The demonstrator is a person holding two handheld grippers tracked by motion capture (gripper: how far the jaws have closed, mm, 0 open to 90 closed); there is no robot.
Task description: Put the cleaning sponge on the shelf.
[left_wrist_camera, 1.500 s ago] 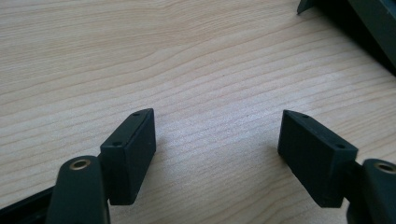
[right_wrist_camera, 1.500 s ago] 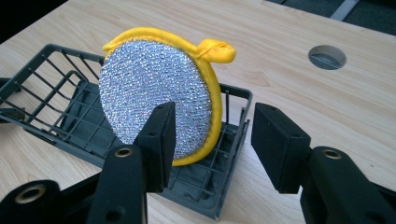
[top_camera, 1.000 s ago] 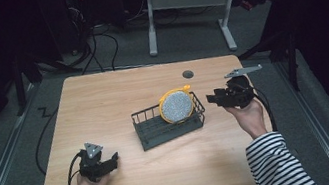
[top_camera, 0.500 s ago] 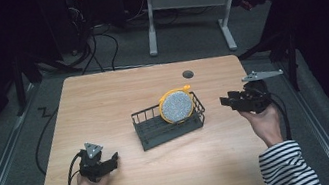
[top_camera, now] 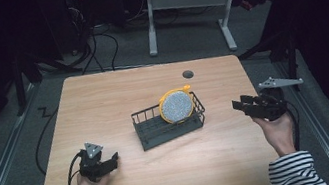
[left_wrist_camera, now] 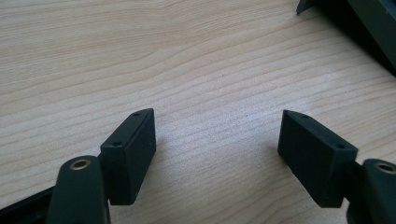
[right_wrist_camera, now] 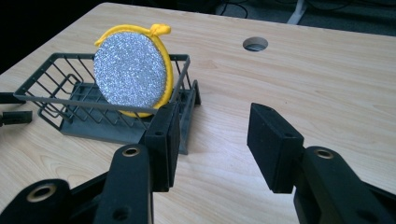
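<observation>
The round silver scrubbing pad with a yellow rim [right_wrist_camera: 132, 70] leans upright inside the dark wire basket [right_wrist_camera: 56, 105], propped by its wall. The right gripper [right_wrist_camera: 212, 137] hangs just beside it, jaws spread and empty, as does the left gripper [left_wrist_camera: 217, 154], low over the wooden table [top_camera: 103, 102].

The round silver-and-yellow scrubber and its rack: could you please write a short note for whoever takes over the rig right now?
Left tool: open, empty, low over the wooden table near its front left corner.
Right tool: open, empty, right of the dark wire rack, pointing towards it.
Round silver scrubber with yellow rim: on edge in the rack's right end.
Done: scrubber sits in the rack.
Left: probably nothing but a check.
</observation>
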